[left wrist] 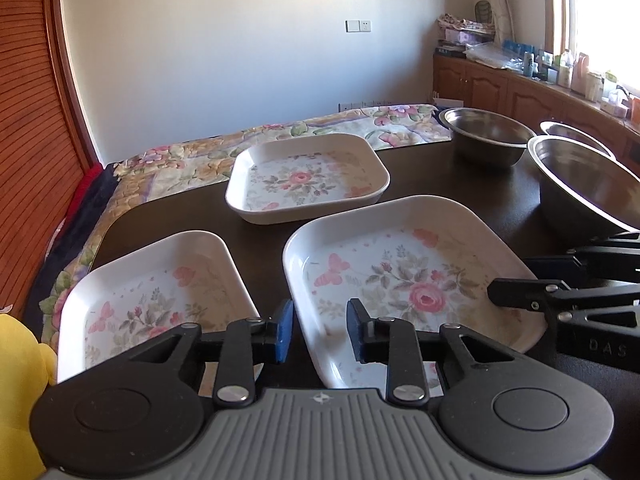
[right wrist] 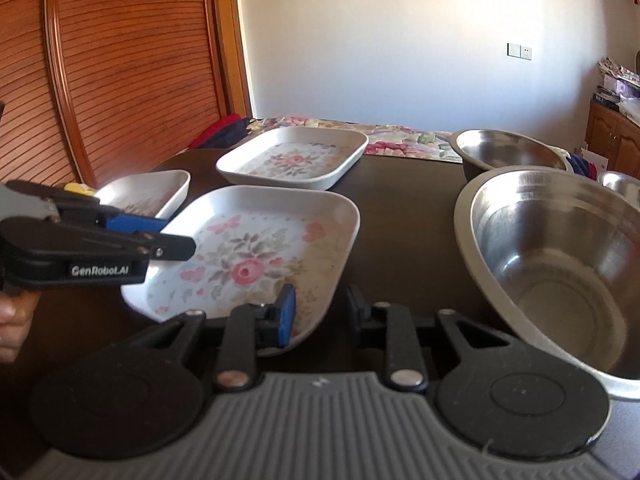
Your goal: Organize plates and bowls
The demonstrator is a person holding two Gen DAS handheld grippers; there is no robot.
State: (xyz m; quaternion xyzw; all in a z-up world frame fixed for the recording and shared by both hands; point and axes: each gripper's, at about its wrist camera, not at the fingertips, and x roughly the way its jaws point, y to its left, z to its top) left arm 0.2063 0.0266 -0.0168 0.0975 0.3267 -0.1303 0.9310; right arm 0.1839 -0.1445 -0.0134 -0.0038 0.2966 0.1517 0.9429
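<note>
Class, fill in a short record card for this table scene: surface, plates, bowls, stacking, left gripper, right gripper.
surface: dark table
plates: three floral square plates: near plate, left plate, far plate
bowls: three steel bowls: big bowl, far bowl, third bowl mostly hidden
stacking: none; all lie apart
left gripper: open, empty, above the gap between near and left plates
right gripper: open, empty, at near plate's edge

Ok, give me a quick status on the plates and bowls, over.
Left gripper open, right gripper open, both empty. Three floral plates and three steel bowls sit apart, unstacked, on the table. Nothing blocking.
</note>
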